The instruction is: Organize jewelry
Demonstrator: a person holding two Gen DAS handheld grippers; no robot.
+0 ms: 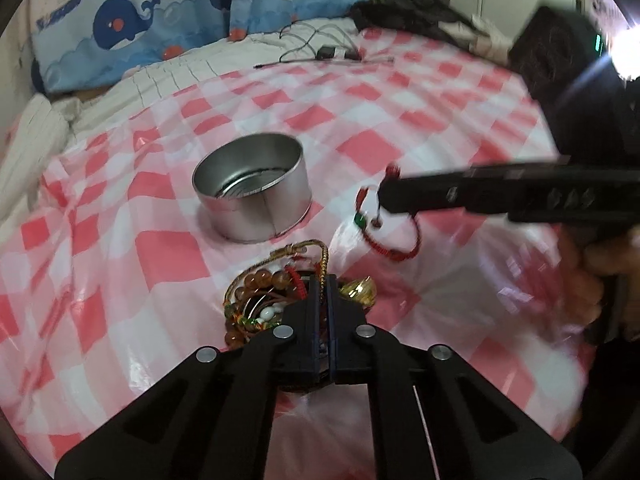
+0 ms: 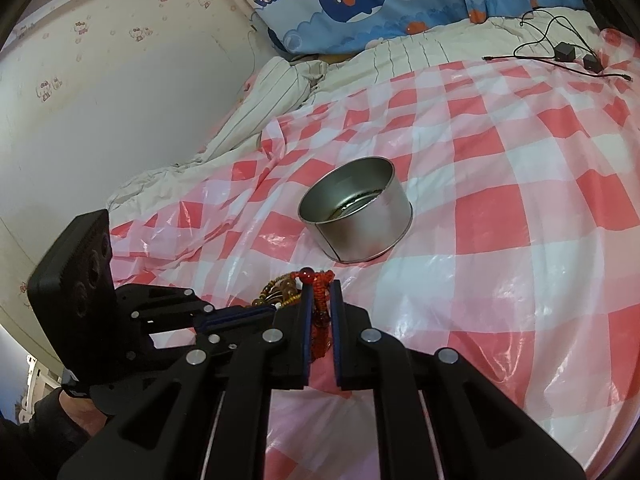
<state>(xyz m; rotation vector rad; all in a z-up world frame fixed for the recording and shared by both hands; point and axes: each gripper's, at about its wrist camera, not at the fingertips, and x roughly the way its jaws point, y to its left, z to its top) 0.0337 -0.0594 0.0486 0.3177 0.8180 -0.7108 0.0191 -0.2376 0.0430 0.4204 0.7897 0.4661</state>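
Our left claw [image 1: 325, 280] sits at the lower middle of the left wrist view, its fingers pressed nearly together on a gold cord [image 1: 316, 250] that loops up out of the jewelry pile [image 1: 260, 304]. That pile, amber beads mixed with green and white ones, lies on the checkered sheet [image 1: 168, 248] just left of the claw tips.

Our right claw [image 2: 320, 304] is at the lower middle of the right wrist view, pinching a red braided bracelet [image 2: 320, 312] between its blue pads [image 2: 307, 320]; a red bead tops the bundle at the fingertips. In the left wrist view this claw [image 1: 386, 196] enters from the right edge and the red braided bracelet [image 1: 384, 236] hangs below its tip in a loop, clear of the sheet.

Beyond both claws, near the middle of each frame, the open metal tin [image 1: 252, 196] stands upright on the sheet, near the pile but apart from it. At the upper edge lie a whale-print pillow [image 2: 360, 0] and black cables [image 2: 560, 52].
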